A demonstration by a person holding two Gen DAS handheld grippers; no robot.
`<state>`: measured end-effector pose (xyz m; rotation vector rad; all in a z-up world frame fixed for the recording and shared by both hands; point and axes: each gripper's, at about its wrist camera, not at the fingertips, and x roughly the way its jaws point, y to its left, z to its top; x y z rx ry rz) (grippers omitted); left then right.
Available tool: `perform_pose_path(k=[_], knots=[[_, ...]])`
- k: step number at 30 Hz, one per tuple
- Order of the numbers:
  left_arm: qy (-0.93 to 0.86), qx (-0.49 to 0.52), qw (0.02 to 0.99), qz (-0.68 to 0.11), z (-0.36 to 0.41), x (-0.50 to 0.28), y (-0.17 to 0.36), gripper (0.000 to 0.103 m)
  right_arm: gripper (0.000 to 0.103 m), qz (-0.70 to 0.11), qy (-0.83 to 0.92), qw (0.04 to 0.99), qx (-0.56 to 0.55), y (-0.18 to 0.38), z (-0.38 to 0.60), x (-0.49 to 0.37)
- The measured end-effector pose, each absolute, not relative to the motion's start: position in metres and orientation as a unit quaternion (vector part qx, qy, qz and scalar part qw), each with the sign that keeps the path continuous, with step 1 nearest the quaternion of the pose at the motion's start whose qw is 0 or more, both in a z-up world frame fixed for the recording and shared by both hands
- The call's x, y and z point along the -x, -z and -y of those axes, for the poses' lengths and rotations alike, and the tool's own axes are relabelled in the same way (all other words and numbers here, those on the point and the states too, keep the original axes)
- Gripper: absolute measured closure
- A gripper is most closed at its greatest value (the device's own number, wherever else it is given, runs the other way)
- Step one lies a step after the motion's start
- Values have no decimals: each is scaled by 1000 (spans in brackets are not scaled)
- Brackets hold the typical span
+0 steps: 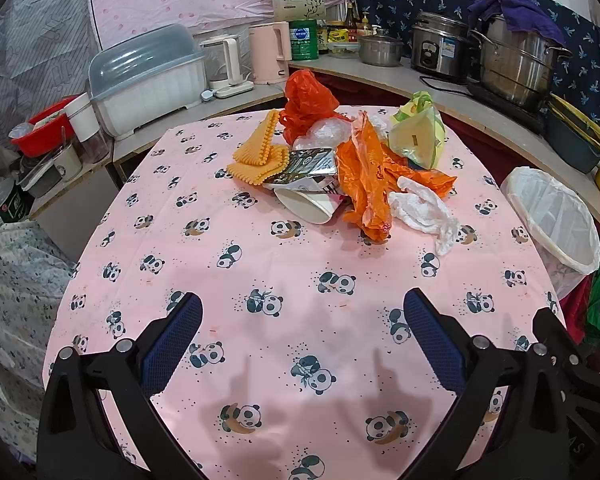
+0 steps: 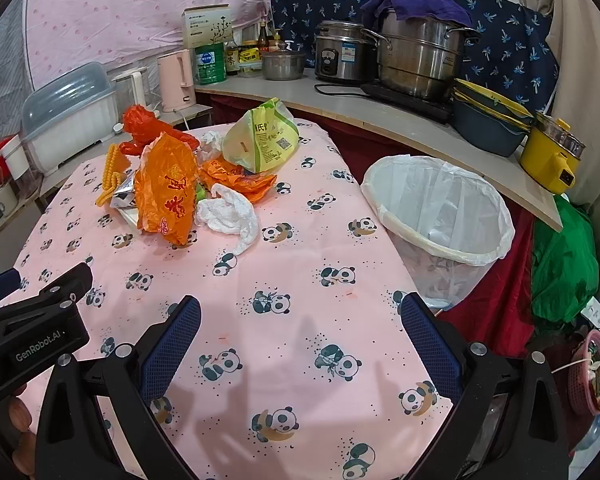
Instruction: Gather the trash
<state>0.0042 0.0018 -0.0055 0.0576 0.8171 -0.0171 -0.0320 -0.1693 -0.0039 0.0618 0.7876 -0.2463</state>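
Note:
A heap of trash lies at the far side of the pink panda tablecloth [image 1: 260, 272]: a red bag [image 1: 308, 100], an orange bag [image 1: 364, 176], a white crumpled bag [image 1: 424, 208], a green-yellow bag [image 1: 418, 136], a paper cup [image 1: 308, 204], a foil wrapper [image 1: 310, 164] and a yellow ridged piece [image 1: 260, 152]. A bin [image 2: 440, 208] lined with a white bag stands at the table's right edge. My left gripper [image 1: 302, 312] is open and empty, well short of the heap. My right gripper [image 2: 300, 316] is open and empty, near the bin.
A counter [image 2: 340, 108] curves behind the table with pots, a rice cooker [image 2: 344, 56], kettles, a dish box [image 1: 148, 80] and a yellow pot [image 2: 552, 156]. A green bag [image 2: 560, 256] hangs right of the bin. The left gripper's body [image 2: 32, 320] shows in the right view.

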Motion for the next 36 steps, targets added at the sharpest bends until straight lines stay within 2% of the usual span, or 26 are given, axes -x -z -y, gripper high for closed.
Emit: perform_pose_path(k=[36], knots=[[9,-29,918,-396,1,-6,3,7,7,-383,119,915,-33,5,172,32]])
